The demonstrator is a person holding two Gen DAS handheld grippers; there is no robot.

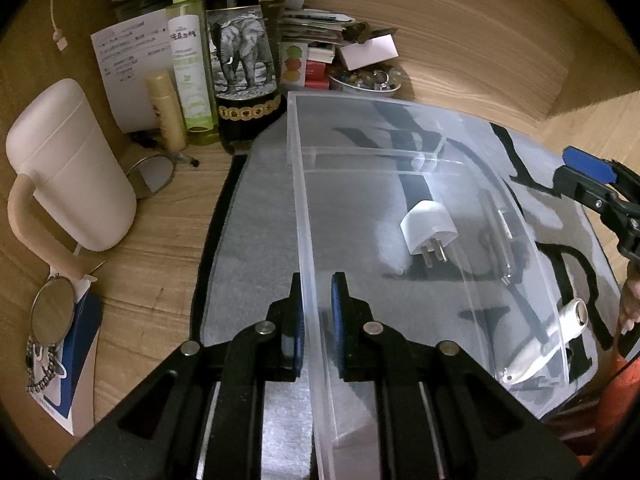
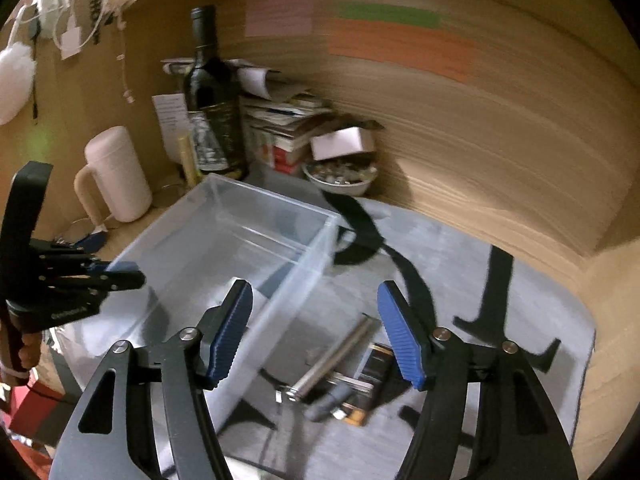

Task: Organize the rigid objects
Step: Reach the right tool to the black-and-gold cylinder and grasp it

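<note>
A clear plastic bin point(image 1: 360, 140) stands on a grey and black mat point(image 1: 256, 216). My left gripper point(image 1: 316, 300) is shut on the bin's near wall, one finger on each side. A white plug adapter point(image 1: 430, 228) lies inside the bin. In the right wrist view my right gripper point(image 2: 316, 332) is open and empty, above the bin point(image 2: 224, 240) edge and the mat. Below it, on the mat outside the bin, lie a silver metal tube point(image 2: 332, 356), a grey cap-like piece point(image 2: 330, 402) and a dark flat box point(image 2: 370, 384). The left gripper point(image 2: 120, 276) shows at the bin's left wall.
At the back stand a wine bottle point(image 1: 240, 60), a green spray bottle point(image 1: 188, 64), a white jug point(image 1: 68, 164), a stack of papers point(image 2: 288, 128) and a bowl of small items point(image 2: 340, 178). Round mirrors point(image 1: 52, 316) lie left. A wooden wall point(image 2: 480, 120) curves behind.
</note>
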